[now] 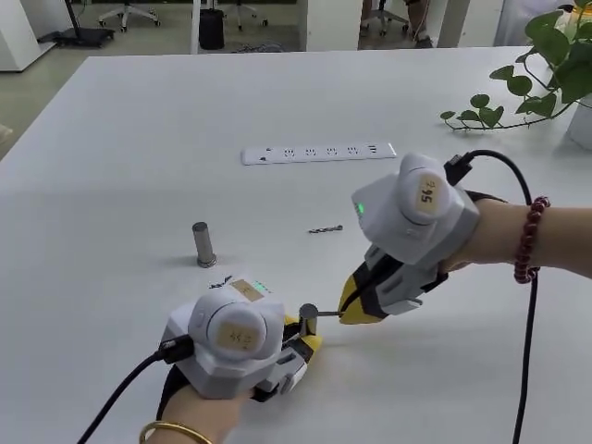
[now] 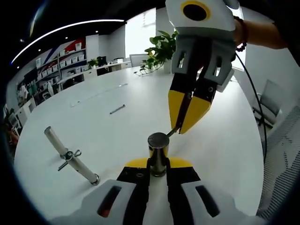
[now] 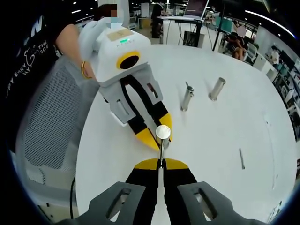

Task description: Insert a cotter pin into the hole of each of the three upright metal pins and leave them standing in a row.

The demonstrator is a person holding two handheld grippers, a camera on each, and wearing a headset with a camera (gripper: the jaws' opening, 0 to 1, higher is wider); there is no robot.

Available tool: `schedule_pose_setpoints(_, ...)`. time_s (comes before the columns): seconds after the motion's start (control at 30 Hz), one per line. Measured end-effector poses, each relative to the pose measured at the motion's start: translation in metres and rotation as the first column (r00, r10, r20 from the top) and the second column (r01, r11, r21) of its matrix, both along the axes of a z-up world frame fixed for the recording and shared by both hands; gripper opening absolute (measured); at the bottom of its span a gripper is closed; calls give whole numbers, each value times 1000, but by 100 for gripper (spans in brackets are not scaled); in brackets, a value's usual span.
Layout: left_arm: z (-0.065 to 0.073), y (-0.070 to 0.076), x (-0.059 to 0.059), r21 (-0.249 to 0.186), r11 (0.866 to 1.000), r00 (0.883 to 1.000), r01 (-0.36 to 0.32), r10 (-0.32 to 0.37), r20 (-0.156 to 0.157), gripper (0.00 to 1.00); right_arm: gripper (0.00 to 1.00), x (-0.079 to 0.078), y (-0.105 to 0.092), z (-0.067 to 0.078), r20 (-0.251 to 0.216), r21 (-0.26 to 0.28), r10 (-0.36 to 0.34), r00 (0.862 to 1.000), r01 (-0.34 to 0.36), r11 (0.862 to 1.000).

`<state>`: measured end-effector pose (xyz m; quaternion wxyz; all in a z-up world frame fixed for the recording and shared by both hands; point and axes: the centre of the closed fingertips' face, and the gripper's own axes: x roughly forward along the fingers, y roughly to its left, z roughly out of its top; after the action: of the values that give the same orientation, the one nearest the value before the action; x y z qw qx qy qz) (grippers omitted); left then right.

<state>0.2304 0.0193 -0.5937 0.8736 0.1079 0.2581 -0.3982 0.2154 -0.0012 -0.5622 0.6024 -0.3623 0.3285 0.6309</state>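
My left gripper [image 1: 308,339] [image 2: 158,165] is shut on an upright metal pin [image 1: 308,320] [image 2: 158,149] [image 3: 162,132] on the white table. My right gripper [image 1: 357,311] [image 3: 161,164] is shut on a thin cotter pin [image 1: 329,314] [image 2: 171,132] [image 3: 161,151], whose tip meets the side of that pin just under its head. A second metal pin [image 2: 71,156] [image 3: 187,97] stands to the left with a cotter pin through it. A third metal pin [image 1: 203,244] [image 3: 217,88] stands beyond it. A loose cotter pin [image 1: 325,229] [image 2: 117,109] [image 3: 241,158] lies on the table.
A white power strip [image 1: 319,152] lies across the table farther back. A potted plant [image 1: 546,65] trails over the far right corner. A cable [image 1: 529,305] hangs from my right gripper, and office chairs stand past the table's far edge.
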Motion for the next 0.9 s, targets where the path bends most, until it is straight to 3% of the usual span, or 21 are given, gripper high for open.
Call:
schedule_pose_setpoints(0.63, -2, 0, 0, -16, 1000, 1000, -22, 22, 0, 10, 0, 1, 6, -3, -1, 12, -33, 999, 33, 999)
schedule_pose_setpoints(0.83, -2, 0, 0, -22, 999, 1000, -26, 26, -10, 10, 0, 1, 11, -3, -1, 24, -35, 999, 35, 999)
schedule_pose_setpoints(0.9, -2, 0, 0, -26, 999, 1000, -29, 28, -13, 10, 0, 1, 15, -2, -14, 54, -70, 997, 70, 996)
